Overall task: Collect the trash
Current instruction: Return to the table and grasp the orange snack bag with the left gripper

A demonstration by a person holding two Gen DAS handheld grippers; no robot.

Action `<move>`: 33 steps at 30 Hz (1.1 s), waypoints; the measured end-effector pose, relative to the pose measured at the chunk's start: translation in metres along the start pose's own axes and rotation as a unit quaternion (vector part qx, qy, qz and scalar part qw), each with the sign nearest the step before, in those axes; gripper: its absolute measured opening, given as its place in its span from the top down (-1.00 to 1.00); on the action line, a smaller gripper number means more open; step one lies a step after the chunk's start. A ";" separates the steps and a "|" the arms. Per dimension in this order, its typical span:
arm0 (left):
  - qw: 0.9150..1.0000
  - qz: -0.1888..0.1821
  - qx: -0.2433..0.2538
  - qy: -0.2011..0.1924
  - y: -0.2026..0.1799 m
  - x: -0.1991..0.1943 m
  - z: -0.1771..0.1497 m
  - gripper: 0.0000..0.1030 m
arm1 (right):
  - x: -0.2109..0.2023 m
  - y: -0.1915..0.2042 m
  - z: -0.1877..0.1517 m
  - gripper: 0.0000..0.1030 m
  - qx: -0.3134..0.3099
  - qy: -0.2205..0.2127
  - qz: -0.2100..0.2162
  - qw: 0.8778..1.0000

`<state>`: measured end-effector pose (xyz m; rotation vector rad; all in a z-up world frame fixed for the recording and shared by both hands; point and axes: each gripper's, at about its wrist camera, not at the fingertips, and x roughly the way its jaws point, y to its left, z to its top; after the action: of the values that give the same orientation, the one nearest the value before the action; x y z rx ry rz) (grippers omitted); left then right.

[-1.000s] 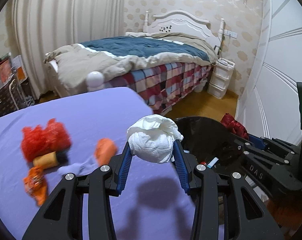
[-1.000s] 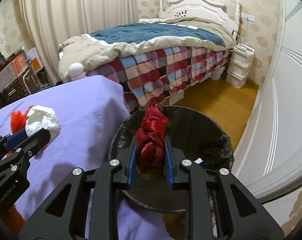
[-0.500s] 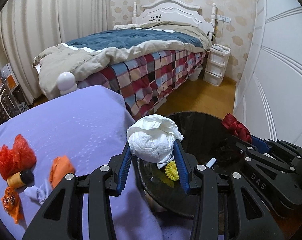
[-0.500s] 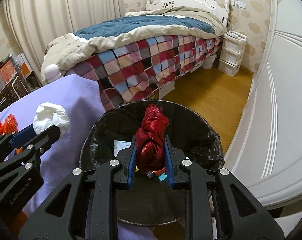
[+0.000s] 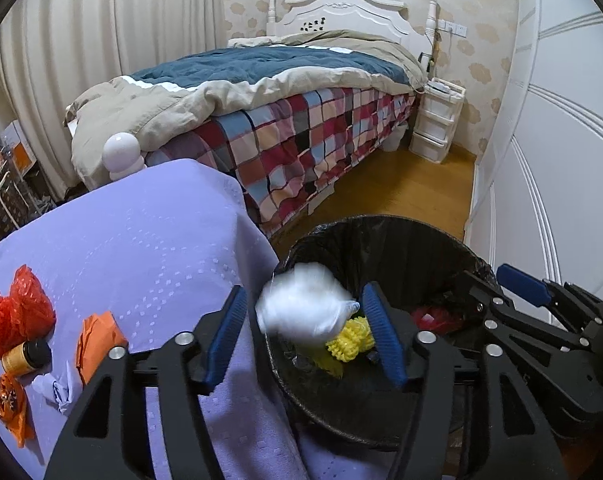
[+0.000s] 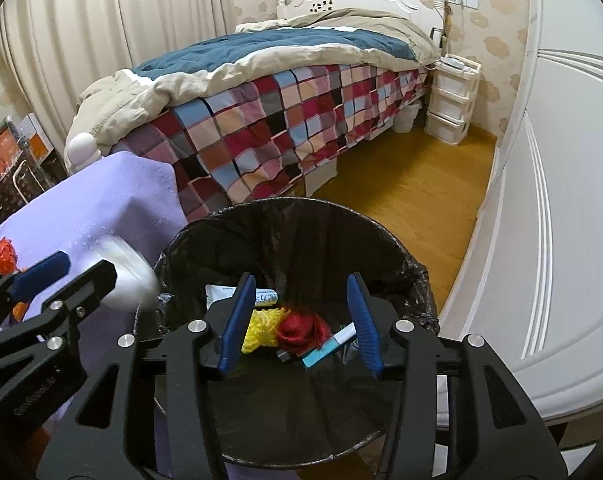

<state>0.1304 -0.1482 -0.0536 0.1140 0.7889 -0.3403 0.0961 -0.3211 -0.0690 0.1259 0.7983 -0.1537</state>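
A black-lined trash bin (image 5: pixel 381 236) (image 6: pixel 301 216) stands on the floor beside the purple-covered table (image 5: pixel 141 240). My left gripper (image 5: pixel 305 336) is open; a white crumpled paper ball (image 5: pixel 305 308), blurred, is loose between its fingers over the bin's left rim, also in the right wrist view (image 6: pixel 127 276). My right gripper (image 6: pixel 297 320) is open and empty over the bin. The red ribbon bundle (image 6: pixel 301 330) lies in the bin beside a yellow net (image 6: pixel 261 326). Orange and red scraps (image 5: pixel 97 336) (image 5: pixel 13 316) and a small yellow bottle (image 5: pixel 25 358) lie on the table.
A bed with a checked blanket (image 5: pixel 301 132) stands behind the table. A white wardrobe (image 5: pixel 561 160) is on the right, and a white drawer unit (image 5: pixel 435 120) stands by the bed. Wooden floor (image 5: pixel 401 192) lies between the bed and the bin.
Both grippers have opened. The red ribbon bundle has dropped from the right gripper into the bin. The white paper ball has come loose from the left gripper and is falling.
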 end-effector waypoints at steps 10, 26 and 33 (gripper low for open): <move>1.000 0.028 -0.009 -0.010 0.018 -0.023 -0.010 -0.41 | -0.016 0.002 -0.002 -0.25 0.008 -0.012 -0.015 1.000; 0.982 0.174 -0.073 -0.029 0.131 -0.099 -0.066 -0.48 | -0.049 0.099 -0.019 -0.38 -0.038 -0.014 0.075 0.996; 0.973 0.204 -0.109 0.002 0.182 -0.098 -0.090 -0.49 | -0.050 0.151 -0.029 -0.39 -0.074 -0.003 0.110 0.991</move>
<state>0.0680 0.0683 -0.0516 0.0673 0.7809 0.1375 0.0690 -0.1637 -0.0444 0.0714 0.7820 0.1135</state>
